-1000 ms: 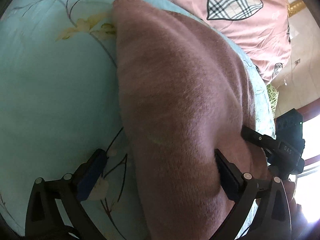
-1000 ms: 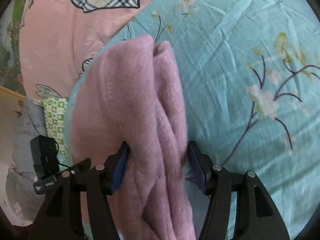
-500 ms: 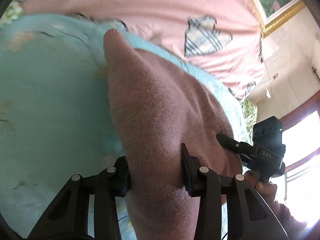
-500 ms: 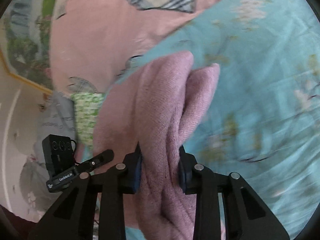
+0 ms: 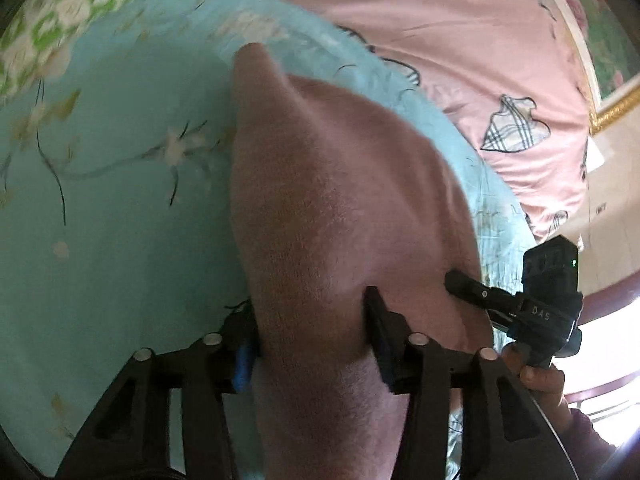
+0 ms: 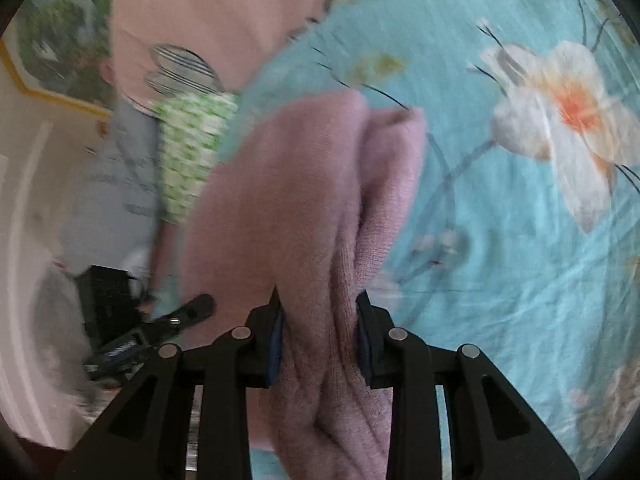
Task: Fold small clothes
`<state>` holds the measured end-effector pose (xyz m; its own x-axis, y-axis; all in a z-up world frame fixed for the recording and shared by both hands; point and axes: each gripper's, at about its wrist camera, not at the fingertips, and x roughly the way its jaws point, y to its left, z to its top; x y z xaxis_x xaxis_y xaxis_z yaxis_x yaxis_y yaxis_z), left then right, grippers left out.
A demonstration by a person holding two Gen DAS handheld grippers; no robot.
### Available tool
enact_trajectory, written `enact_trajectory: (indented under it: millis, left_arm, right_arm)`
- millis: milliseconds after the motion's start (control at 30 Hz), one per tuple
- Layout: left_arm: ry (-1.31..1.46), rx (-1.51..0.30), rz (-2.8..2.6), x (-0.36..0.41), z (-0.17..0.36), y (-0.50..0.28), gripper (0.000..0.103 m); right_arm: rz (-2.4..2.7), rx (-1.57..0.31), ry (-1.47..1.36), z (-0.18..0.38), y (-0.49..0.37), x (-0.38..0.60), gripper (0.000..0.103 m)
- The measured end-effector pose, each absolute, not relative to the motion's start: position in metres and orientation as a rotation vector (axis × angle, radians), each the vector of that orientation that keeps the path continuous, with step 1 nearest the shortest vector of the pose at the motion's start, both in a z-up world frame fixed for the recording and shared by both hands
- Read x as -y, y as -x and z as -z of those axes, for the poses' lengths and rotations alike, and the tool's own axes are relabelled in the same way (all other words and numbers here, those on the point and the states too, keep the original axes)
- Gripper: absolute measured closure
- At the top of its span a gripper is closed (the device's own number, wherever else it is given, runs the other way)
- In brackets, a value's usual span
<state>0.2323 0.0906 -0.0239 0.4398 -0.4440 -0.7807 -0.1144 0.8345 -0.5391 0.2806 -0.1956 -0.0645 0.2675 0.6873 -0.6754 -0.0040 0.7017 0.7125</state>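
Pinching one pink knitted garment (image 5: 340,216) between them, two tongs hold it above the bed. The left tongs (image 5: 312,344) are pressed onto a thick gather of the knit, which bulges out past both fingers and rises to a single pointed corner at the top of the left wrist view. Below it lies one turquoise sheet (image 5: 100,240) printed with pale blossoms and thin dark twigs. Beyond that sheet are a green-and-white patterned cloth (image 5: 60,12) and a pink cover (image 5: 460,28) with plaid heart shapes. At the right edge of this view the right tongs (image 6: 320,340) show from the side, gripped by a hand (image 5: 540,380). In the right wrist view they clamp a bunched fold of the same garment, whose two layers hang side by side over the sheet with one large white-and-orange flower (image 6: 560,120).
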Motion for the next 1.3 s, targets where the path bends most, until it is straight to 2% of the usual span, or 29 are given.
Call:
enact_trajectory:
  millis: [167, 300, 467, 600, 667, 767, 833, 867, 900, 1000, 1133, 1233, 1300]
  left_arm:
    - [0.581, -1.131, 0.191, -0.088, 0.032, -0.239, 0.029]
    - [0.554, -1.148, 0.182, -0.101, 0.023, -0.236, 0.028]
    - [0.435, -1.093, 0.141, -0.116, -0.014, -0.223, 0.028]
    - [0.451, -1.007, 0.193, -0.123, -0.042, -0.236, 0.030]
    - [0.482, -0.988, 0.234, -0.121, -0.045, -0.252, 0.034]
    - [0.517, -1.012, 0.286, -0.111, -0.032, -0.284, 0.042]
    - [0.553, -1.065, 0.310, -0.107, -0.014, -0.305, 0.043]
    - [0.547, -1.103, 0.291, -0.106, -0.002, -0.315, 0.045]
    - [0.531, -1.146, 0.251, -0.106, 0.009, -0.323, 0.058]
    - [0.547, -1.242, 0.206, -0.111, 0.045, -0.346, 0.072]
    - [0.492, -1.248, 0.193, -0.107, 0.036, -0.352, 0.077]
    - [0.482, -1.215, 0.208, -0.104, 0.018, -0.336, 0.077]
    - [0.476, -1.178, 0.213, -0.104, 0.002, -0.317, 0.070]
  right_arm:
    - [-0.481, -1.241, -0.645, 0.073, -0.279, 0.196, 0.067]
    - [-0.449, -1.261, -0.611, 0.063, -0.276, 0.200, 0.059]
    - [-0.350, -1.167, -0.513, 0.016, -0.270, 0.207, 0.059]
    - [-0.401, -1.047, -0.461, -0.027, -0.275, 0.195, 0.059]
    - [-0.461, -1.070, -0.421, -0.032, -0.286, 0.169, 0.063]
    - [-0.511, -1.148, -0.452, -0.011, -0.308, 0.138, 0.083]
    - [-0.453, -1.194, -0.465, 0.011, -0.321, 0.137, 0.087]
    - [-0.427, -1.217, -0.484, 0.020, -0.325, 0.140, 0.093]
    - [-0.400, -1.241, -0.499, 0.030, -0.329, 0.143, 0.103]
    - [-0.342, -1.287, -0.515, 0.057, -0.338, 0.155, 0.103]
    - [-0.327, -1.276, -0.498, 0.058, -0.347, 0.151, 0.103]
    - [-0.347, -1.257, -0.545, 0.049, -0.342, 0.157, 0.103]
    - [-0.363, -1.239, -0.539, 0.037, -0.332, 0.164, 0.103]
